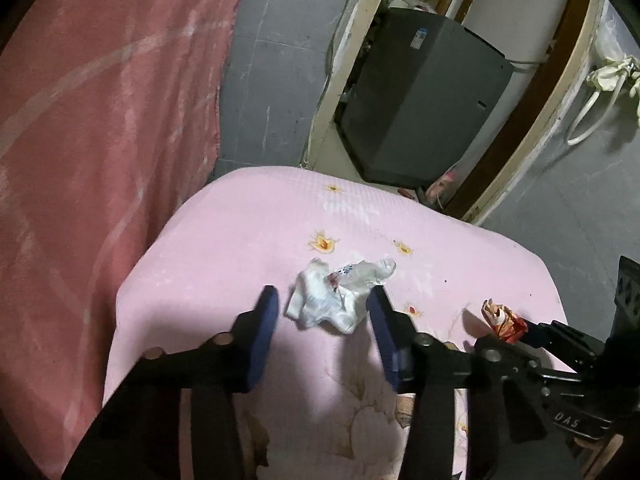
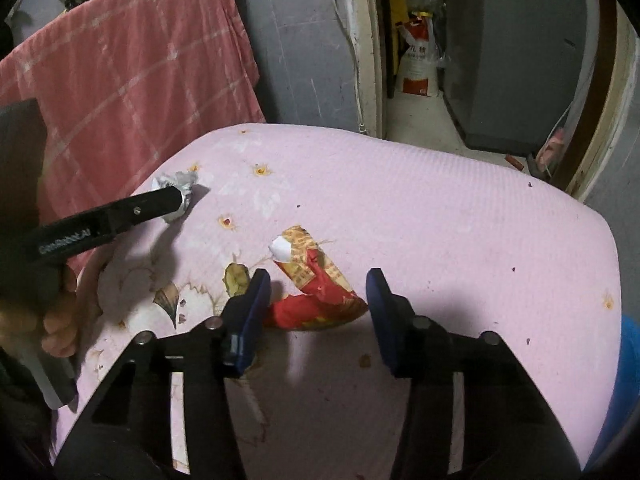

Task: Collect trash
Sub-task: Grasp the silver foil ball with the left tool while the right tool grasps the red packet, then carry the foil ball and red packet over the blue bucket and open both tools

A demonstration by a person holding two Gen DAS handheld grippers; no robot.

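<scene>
While both jaws stand spread (gripping nothing), left gripper straddles white wrapper, right gripper red wrapper.

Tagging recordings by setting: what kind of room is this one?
Probably a modest home's living or sleeping space: a pink floral-print padded surface, a pink checked blanket hanging beside it, and a doorway onto a storage area holding a grey appliance and a printed sack.

A pink cloth-covered surface fills the lower middle of both frames. A crumpled white wrapper lies at centre in the left view; a red-and-yellow wrapper lies at centre in the right view.
</scene>
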